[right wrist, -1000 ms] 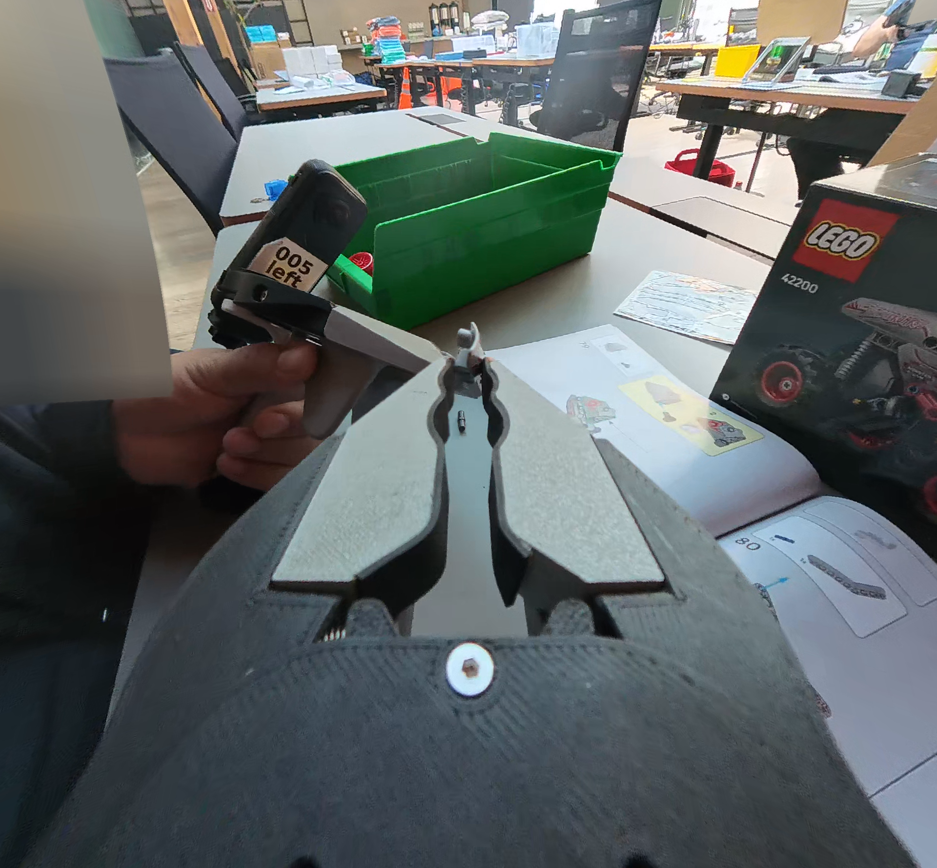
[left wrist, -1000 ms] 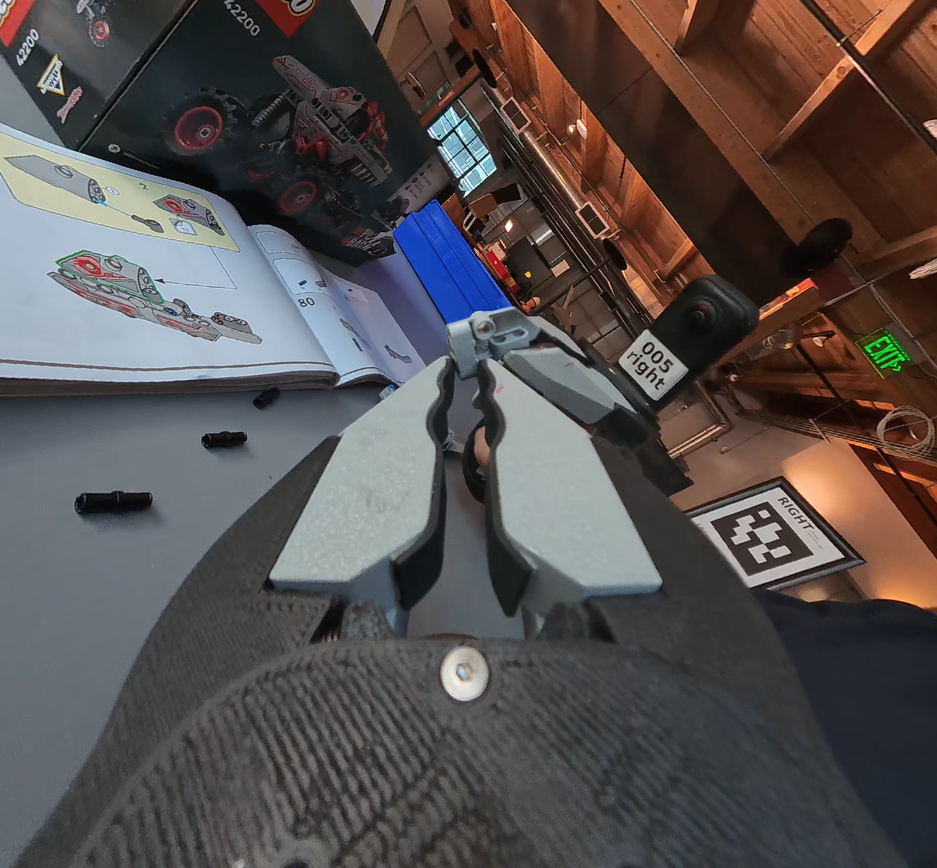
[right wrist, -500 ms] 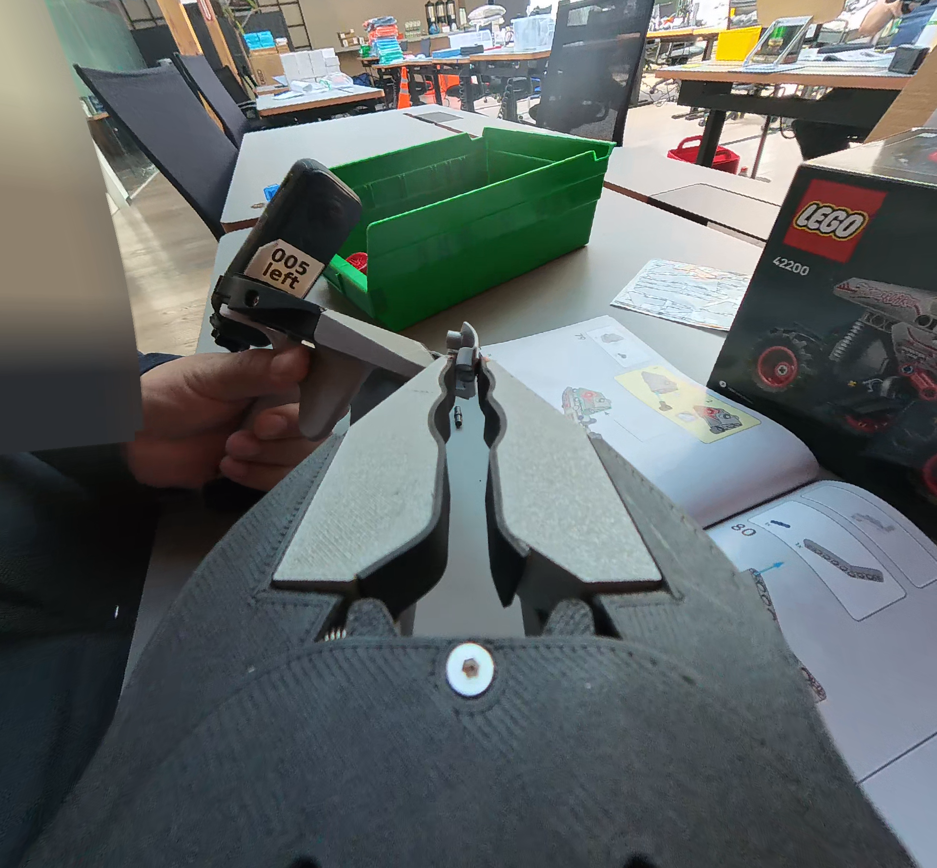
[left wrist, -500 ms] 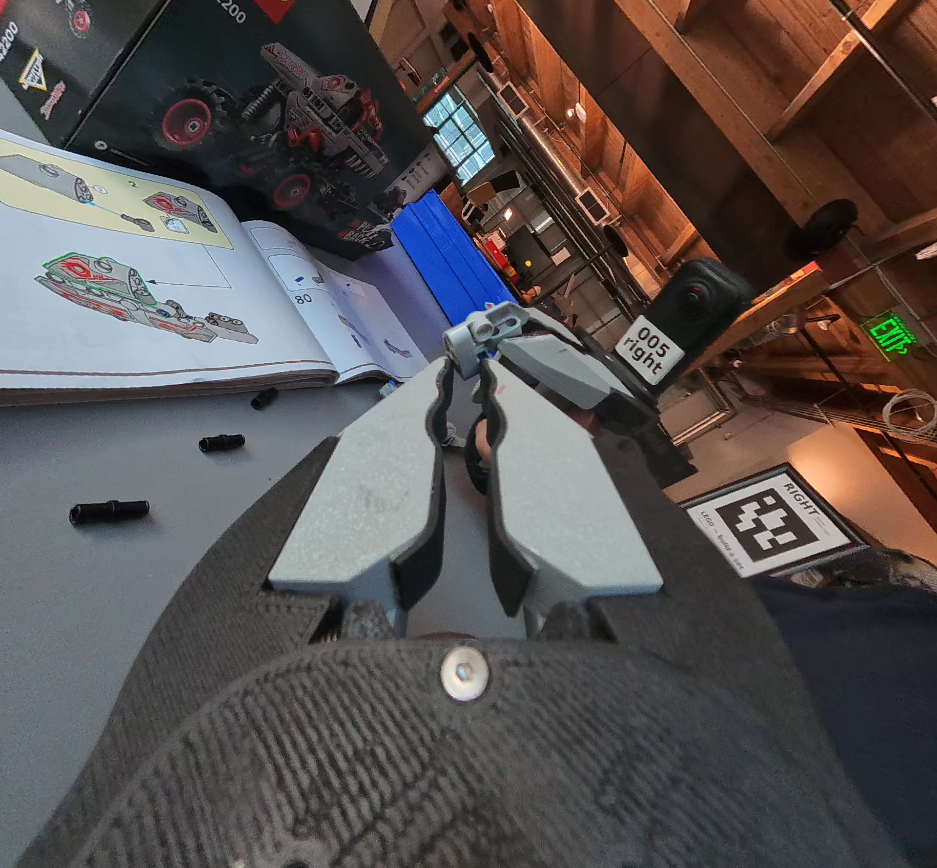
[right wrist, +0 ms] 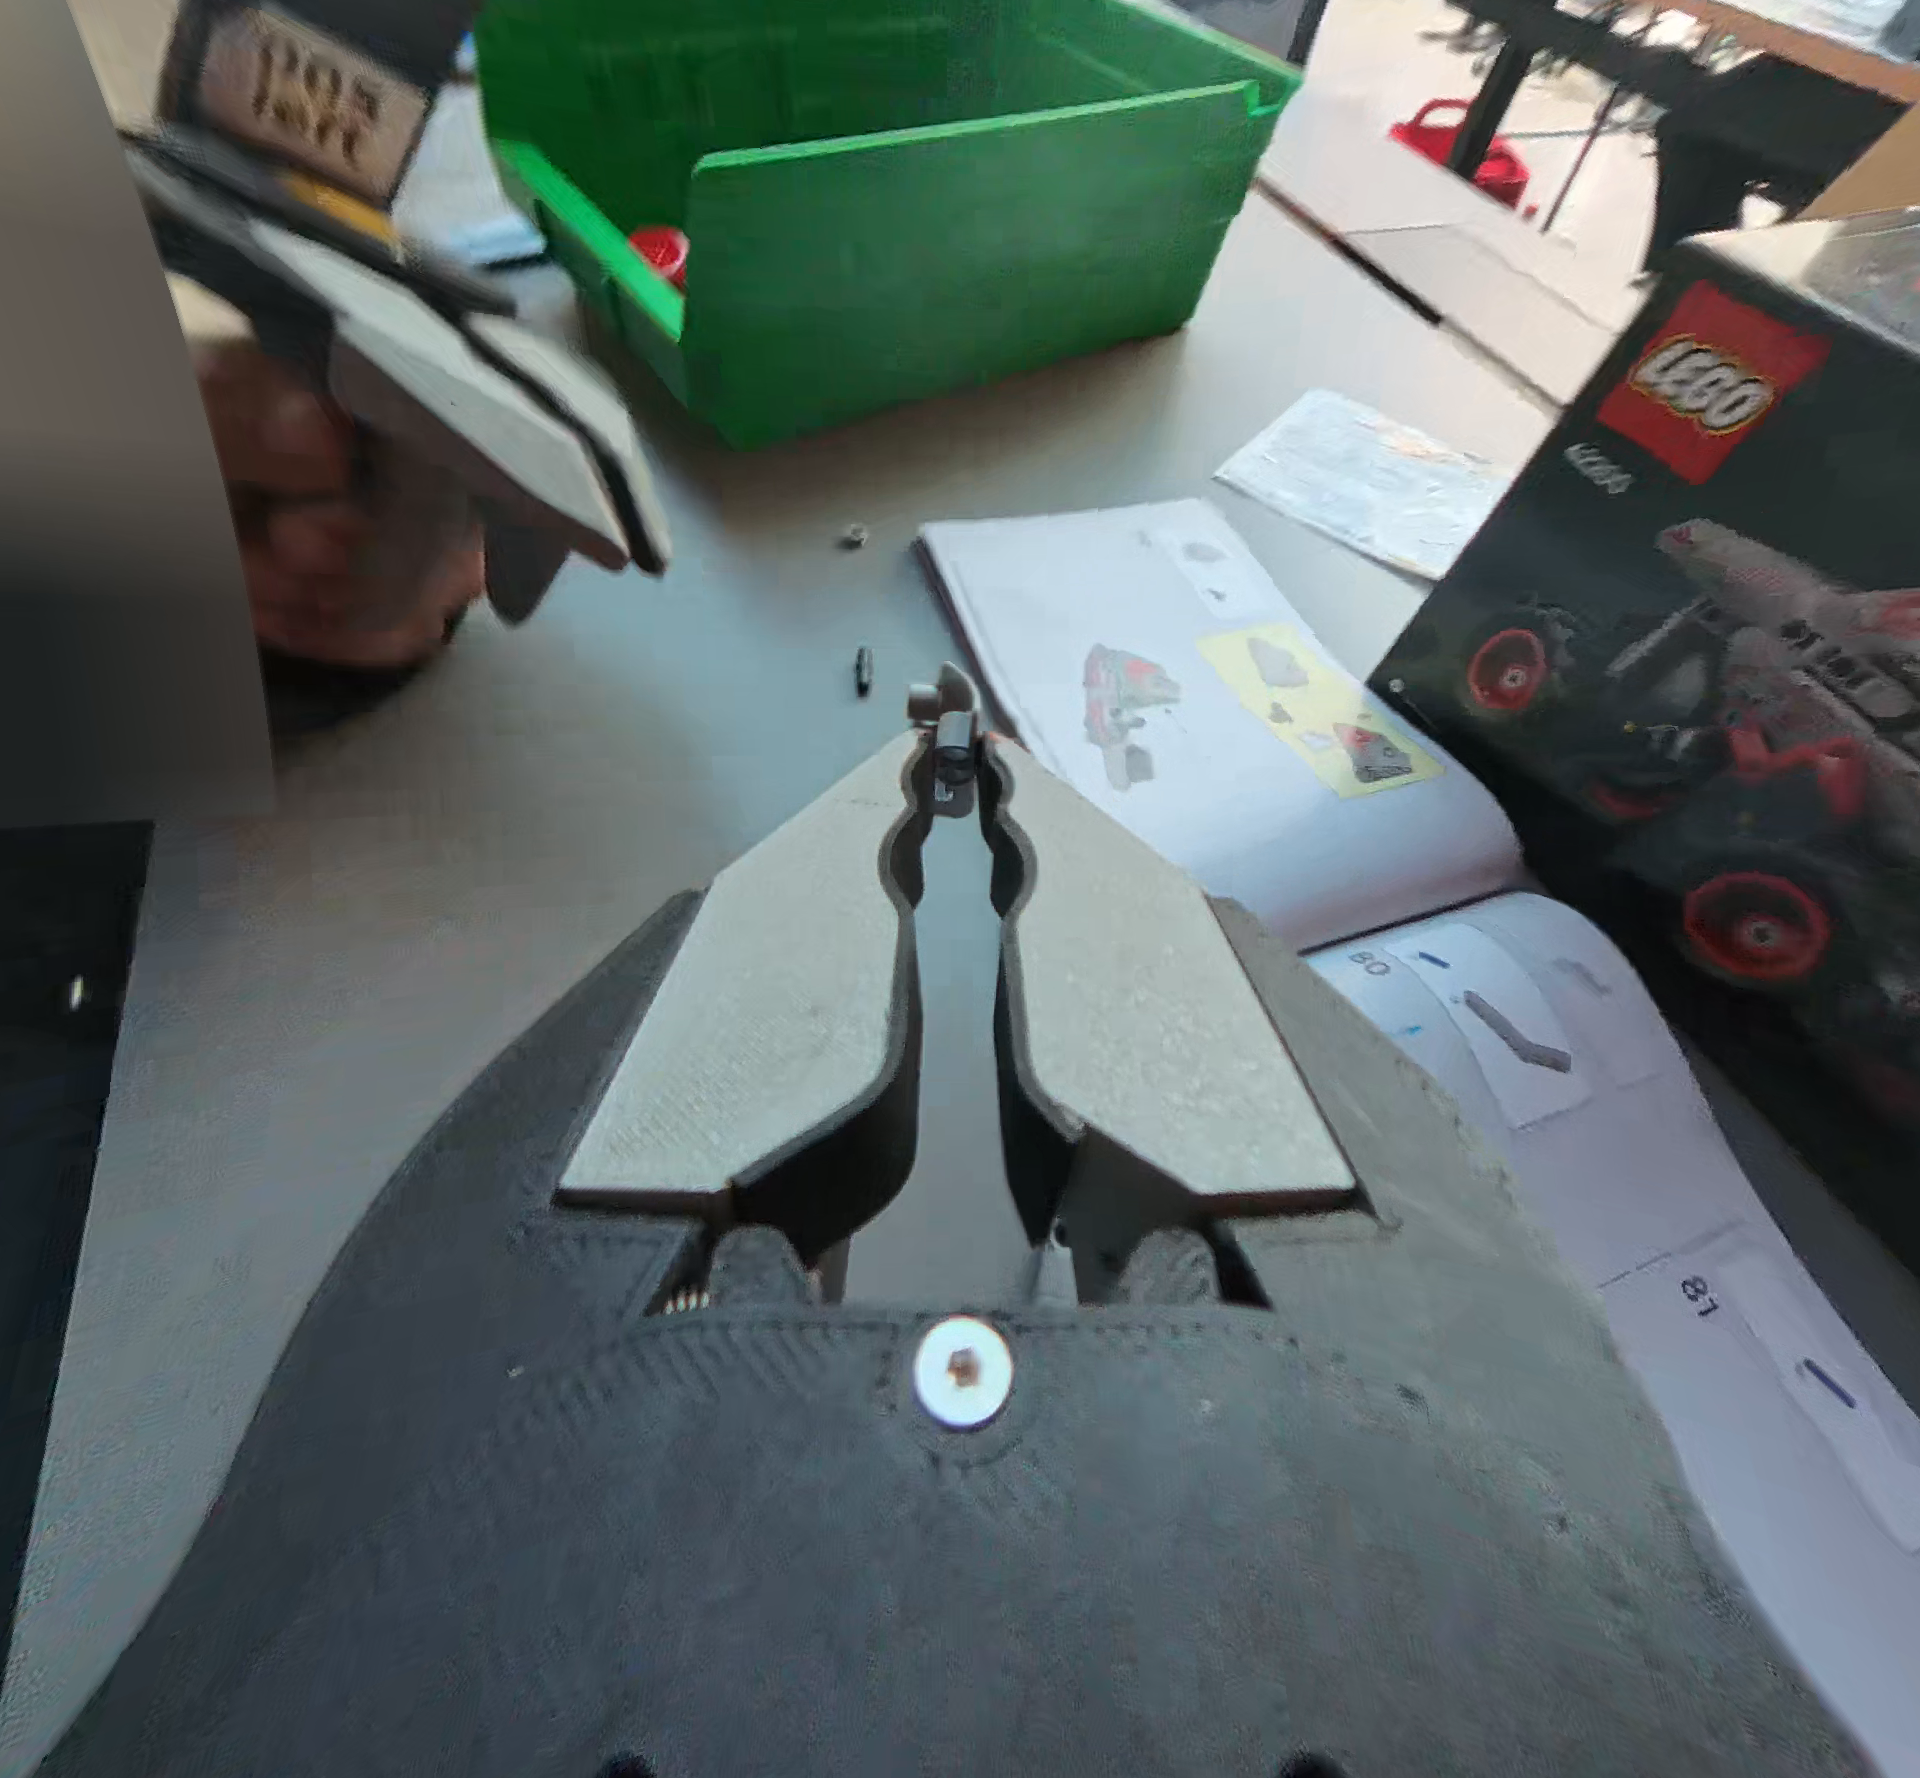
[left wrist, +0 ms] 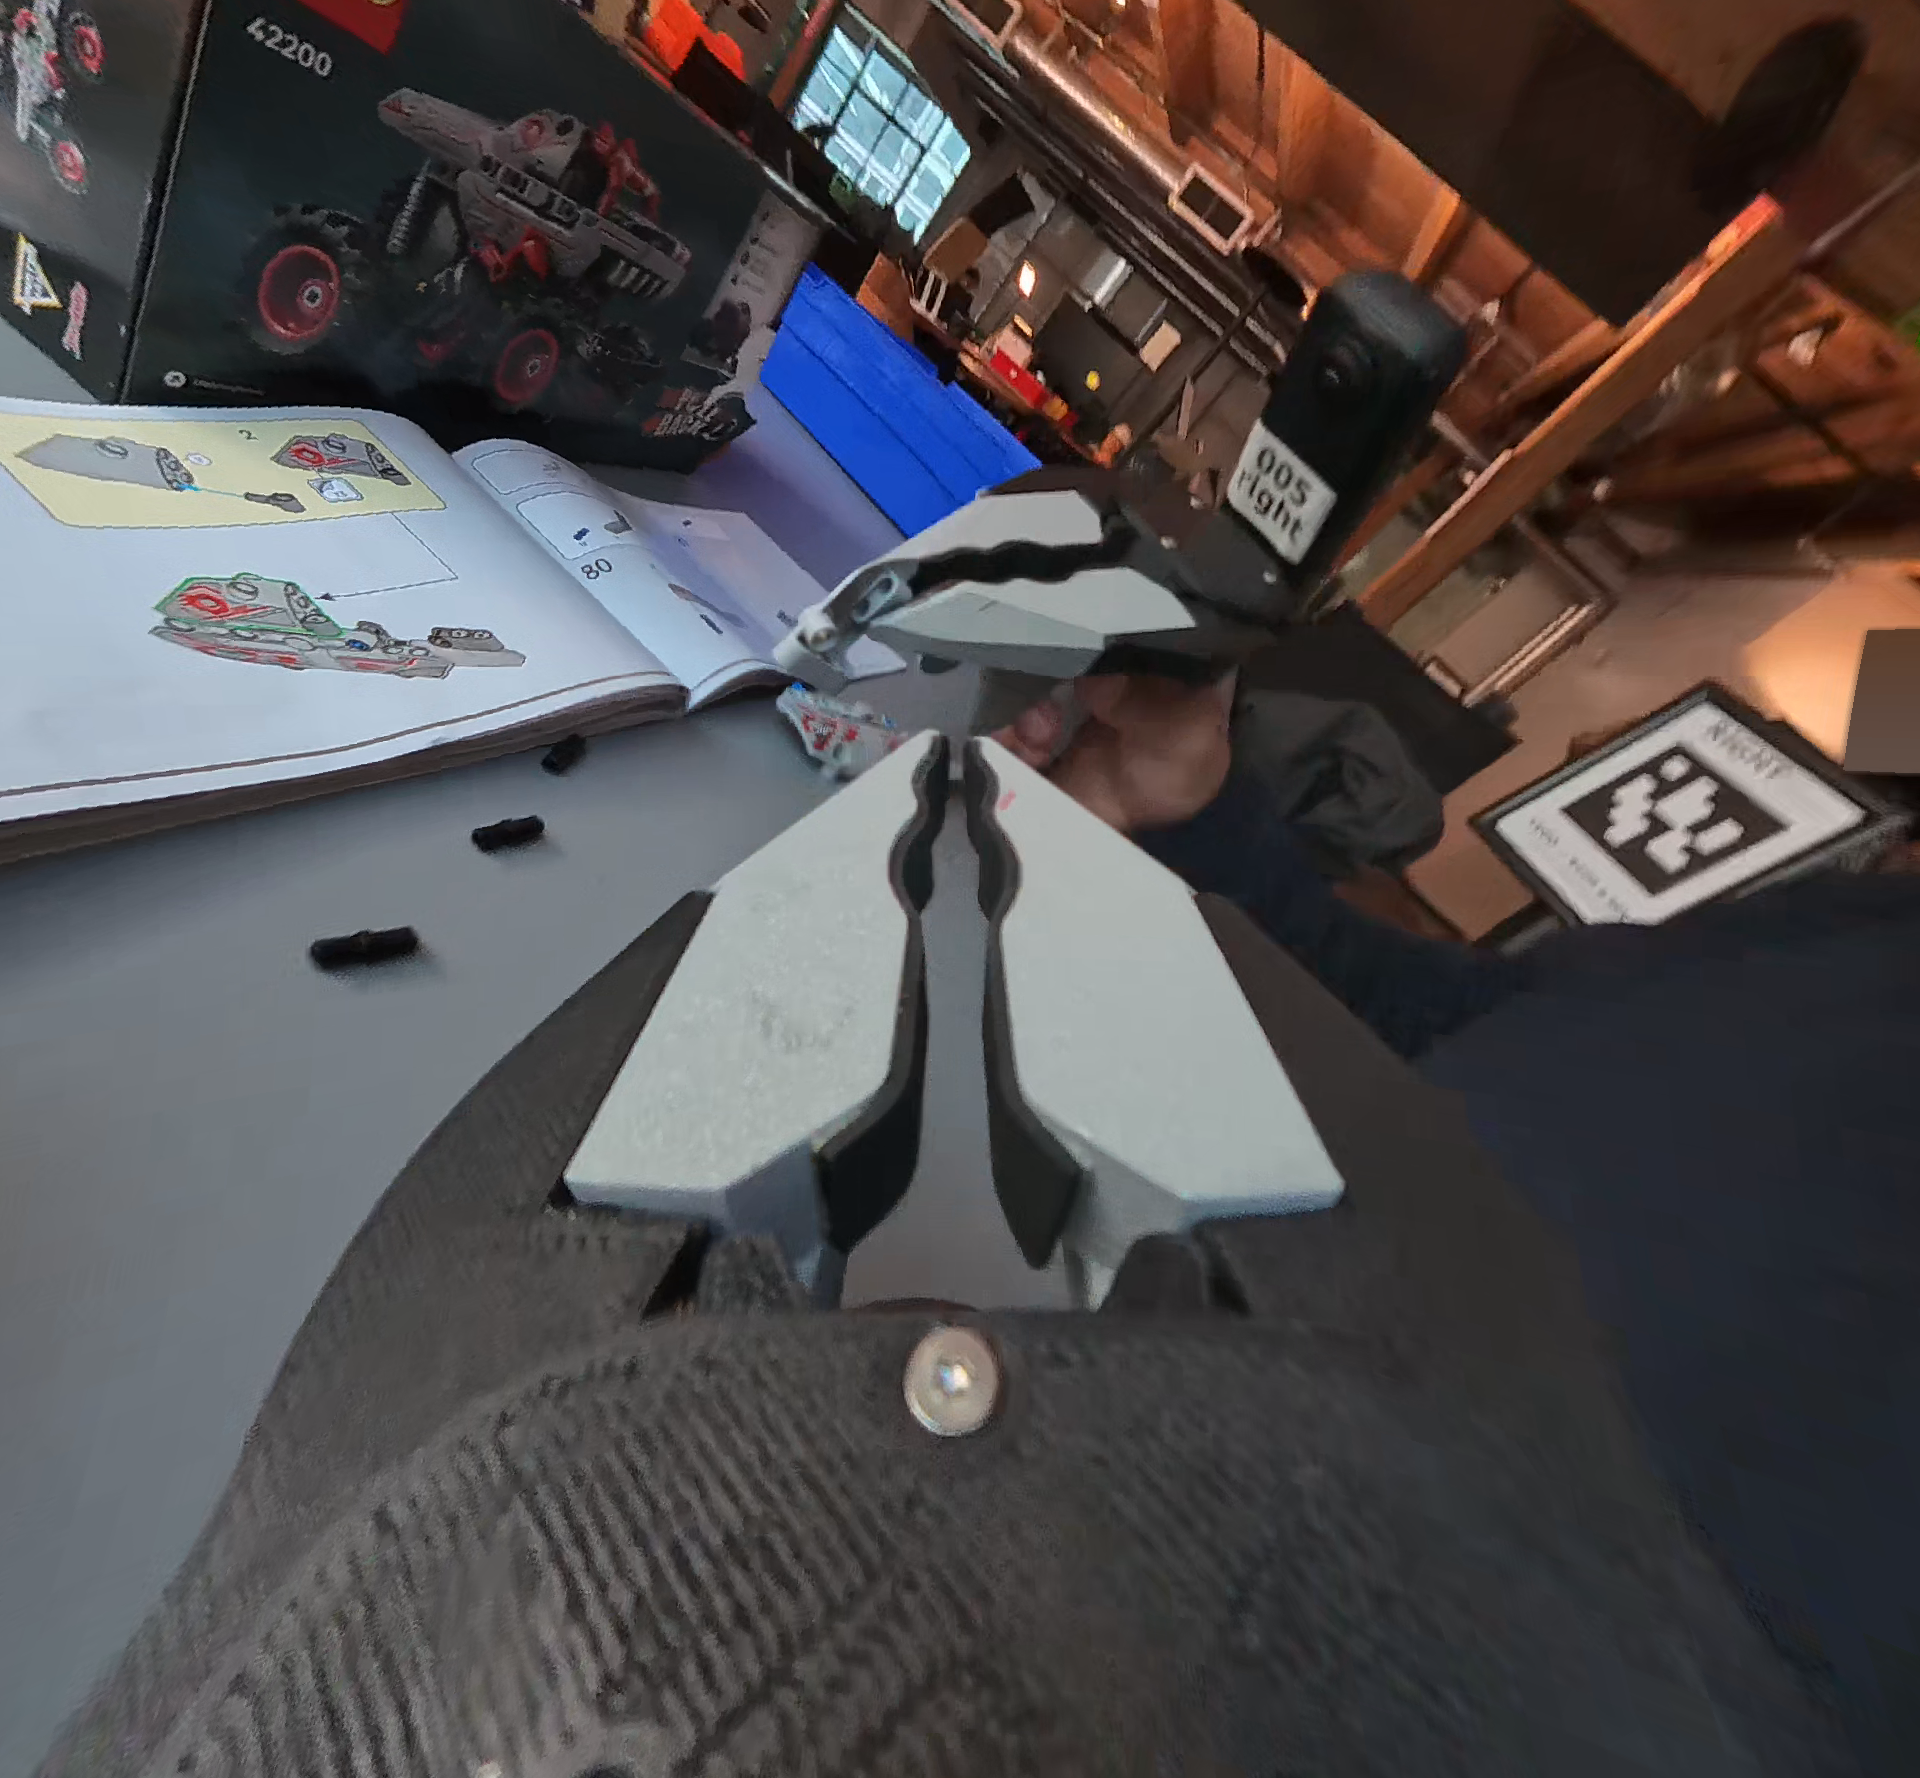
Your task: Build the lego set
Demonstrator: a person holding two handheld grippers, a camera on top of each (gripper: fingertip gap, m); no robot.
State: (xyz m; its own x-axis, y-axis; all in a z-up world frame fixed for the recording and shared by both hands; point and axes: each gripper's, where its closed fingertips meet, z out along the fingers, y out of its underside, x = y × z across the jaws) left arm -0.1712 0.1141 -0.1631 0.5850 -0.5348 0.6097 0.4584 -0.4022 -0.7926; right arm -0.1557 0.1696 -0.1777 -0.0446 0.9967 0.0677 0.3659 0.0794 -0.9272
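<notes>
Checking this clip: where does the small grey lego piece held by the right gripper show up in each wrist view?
Left wrist view: the grey lego piece sits centre, pinched at the tip of the right gripper, above the table.
Right wrist view: the same piece pokes from the fingertips at centre.
Shared landmark: the open instruction booklet.

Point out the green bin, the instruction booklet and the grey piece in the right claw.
green bin [right wrist: 935,274]: right wrist view, on its front wall.
instruction booklet [left wrist: 312,679]: left wrist view, on the open left page.
grey lego piece [left wrist: 847,611]: left wrist view, on the beam at the right claw's tips.
</notes>
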